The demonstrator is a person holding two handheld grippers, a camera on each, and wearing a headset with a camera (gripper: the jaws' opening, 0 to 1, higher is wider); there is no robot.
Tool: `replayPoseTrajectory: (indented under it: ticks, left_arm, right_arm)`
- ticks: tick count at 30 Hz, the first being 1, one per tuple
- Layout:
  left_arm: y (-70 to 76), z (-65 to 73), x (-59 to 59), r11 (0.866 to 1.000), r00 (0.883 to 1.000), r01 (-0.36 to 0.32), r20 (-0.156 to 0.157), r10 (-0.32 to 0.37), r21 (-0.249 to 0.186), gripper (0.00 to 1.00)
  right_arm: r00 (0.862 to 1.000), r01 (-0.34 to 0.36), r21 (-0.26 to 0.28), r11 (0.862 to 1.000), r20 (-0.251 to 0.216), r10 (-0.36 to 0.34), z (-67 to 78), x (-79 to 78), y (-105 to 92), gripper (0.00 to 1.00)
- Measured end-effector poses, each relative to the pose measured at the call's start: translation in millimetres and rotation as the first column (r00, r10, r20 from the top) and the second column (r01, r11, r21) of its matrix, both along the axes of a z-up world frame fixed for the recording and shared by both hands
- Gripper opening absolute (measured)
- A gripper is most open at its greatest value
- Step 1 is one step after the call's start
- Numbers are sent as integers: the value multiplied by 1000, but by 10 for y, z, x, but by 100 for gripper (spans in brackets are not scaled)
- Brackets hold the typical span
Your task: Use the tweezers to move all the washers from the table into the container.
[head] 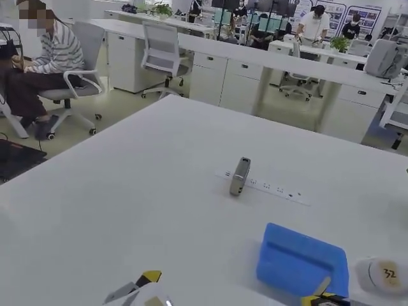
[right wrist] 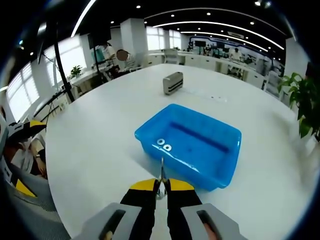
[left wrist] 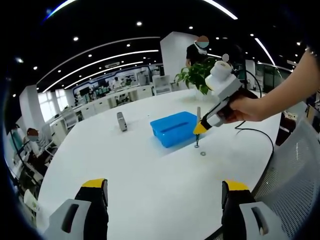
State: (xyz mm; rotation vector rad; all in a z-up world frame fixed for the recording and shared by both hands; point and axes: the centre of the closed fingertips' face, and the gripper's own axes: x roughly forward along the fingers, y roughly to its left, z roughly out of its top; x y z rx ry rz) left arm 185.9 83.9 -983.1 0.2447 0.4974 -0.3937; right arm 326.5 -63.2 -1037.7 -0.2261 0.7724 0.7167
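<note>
While in right tongs [right wrist: 161,186], tweezers [right wrist: 162,169] beside washer [left wrist: 203,153]

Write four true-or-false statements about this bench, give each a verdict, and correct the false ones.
1. Two washers lie inside the blue container. True.
2. The left gripper is shut on the tweezers. False: its jaws stand wide open, and the right gripper holds them.
3. A loose washer lies on the table near the container. True.
4. The grey device sits inside the container. False: it stands on the table beyond it.
</note>
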Motion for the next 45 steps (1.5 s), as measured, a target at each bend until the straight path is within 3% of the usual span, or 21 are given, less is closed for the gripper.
replayPoseTrajectory:
  ticks: [9,15,21,29,45]
  left_arm:
    - [6,-6,-1,1000,1000,-1,-2,1,4,97]
    - [1,1,-2,1000,1000,2,2,-2,6,97]
    - [13,2,1,1000,1000,-4,4,4,4,96]
    - [-12,1,-7,1000,1000,8,4,-8,9,96]
    - [4,13,-2,1000,1000,1,11,-1,12,96]
  right_arm:
    - [998,-38,-28,999,41,39,-18,-66,-8,3]
    - [999,-33,-30,999,-1,33,-12,-27,-5,2]
    - [999,-53,-54,997,-12,52,-11,-42,3,2]
    - [999,-45,-22,999,-3,45,142,-44,1,2]
    - [997,-59,-15,998,43,60,420,45,12,2]
